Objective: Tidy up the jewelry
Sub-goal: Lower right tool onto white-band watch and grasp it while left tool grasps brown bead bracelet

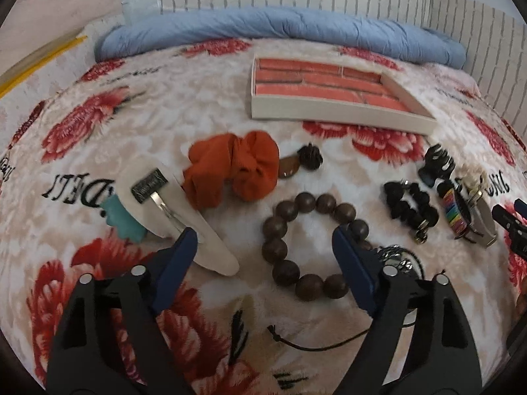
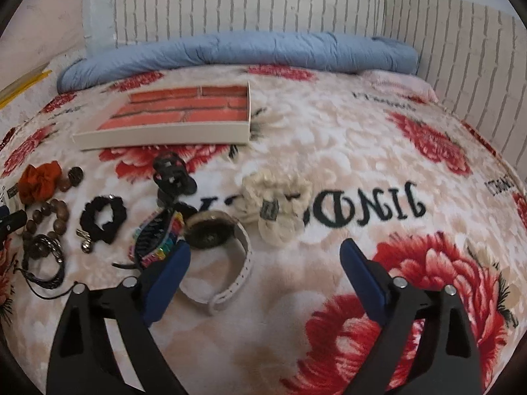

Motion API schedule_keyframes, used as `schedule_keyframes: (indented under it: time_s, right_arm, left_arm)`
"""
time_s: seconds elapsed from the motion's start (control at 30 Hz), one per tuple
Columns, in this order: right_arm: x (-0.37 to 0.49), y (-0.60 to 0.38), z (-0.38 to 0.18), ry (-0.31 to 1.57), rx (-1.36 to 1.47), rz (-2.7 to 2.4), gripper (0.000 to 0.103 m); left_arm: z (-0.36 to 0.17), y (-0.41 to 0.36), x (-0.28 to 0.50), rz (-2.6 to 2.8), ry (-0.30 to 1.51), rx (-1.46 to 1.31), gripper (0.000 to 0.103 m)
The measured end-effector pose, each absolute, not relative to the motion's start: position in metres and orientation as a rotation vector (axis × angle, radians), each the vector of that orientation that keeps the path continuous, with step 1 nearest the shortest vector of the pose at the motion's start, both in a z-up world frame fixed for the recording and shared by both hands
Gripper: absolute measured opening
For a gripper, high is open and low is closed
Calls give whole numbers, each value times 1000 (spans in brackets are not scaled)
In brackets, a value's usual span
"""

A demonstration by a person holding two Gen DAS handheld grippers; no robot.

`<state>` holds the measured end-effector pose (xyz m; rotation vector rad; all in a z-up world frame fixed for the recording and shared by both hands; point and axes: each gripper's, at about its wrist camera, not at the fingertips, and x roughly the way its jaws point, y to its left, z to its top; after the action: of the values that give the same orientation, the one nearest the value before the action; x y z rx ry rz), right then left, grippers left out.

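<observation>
Across the flowered blanket (image 2: 329, 138) the jewelry lay in a loose row in front of a shallow tray (image 1: 332, 112) lined with brick-patterned paper, its long axis running side to side. Both tools stood spread wide and held nothing: the left gripper (image 1: 265, 240) hovered over the wooden bead bracelet (image 1: 306, 247), one fingertip above the long cream hair clip (image 1: 184, 217), which lay slanted with its narrow end toward the camera. An orange scrunchie (image 1: 234, 171) sat behind the beads, near the tray's front wall. The right gripper (image 2: 263, 253) hung over bare blanket; its left finger was just beside the watch (image 2: 210, 230), whose pale strap looped toward the camera. A cream scrunchie (image 2: 276, 204) lay just beyond, a black scrunchie (image 2: 105, 214) and black claw clip (image 2: 173, 174) to its left. Open blanket stretched to the right, up to the blue rolled quilt (image 2: 237, 52).
</observation>
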<state>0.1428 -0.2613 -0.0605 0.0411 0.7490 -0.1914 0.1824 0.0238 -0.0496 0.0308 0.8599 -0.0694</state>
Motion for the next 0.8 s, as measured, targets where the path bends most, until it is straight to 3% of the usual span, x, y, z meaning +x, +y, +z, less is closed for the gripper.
schedule_keyframes:
  time_s: [0.13, 0.4, 0.53, 0.63, 0.7, 0.8]
  right_arm:
    - [153, -264, -72, 805, 59, -176, 81]
    - [158, -263, -82, 855, 83, -140, 80]
    - [159, -264, -85, 871, 107, -112, 77]
    - [160, -263, -85, 876, 107, -104, 77]
    - [161, -263, -86, 876, 114, -102, 73]
    - [164, -263, -88, 885, 117, -103, 60]
  left_arm:
    - [-60, 23, 189, -95, 898, 24, 77]
    - [-69, 22, 197, -122, 937, 15, 69]
    - [-76, 18, 201, -115, 968, 42, 57]
    - [-78, 16, 203, -117, 975, 52, 57]
    - [-79, 16, 205, -128, 978, 50, 57]
    - [-79, 18, 208, -138, 983, 35, 57]
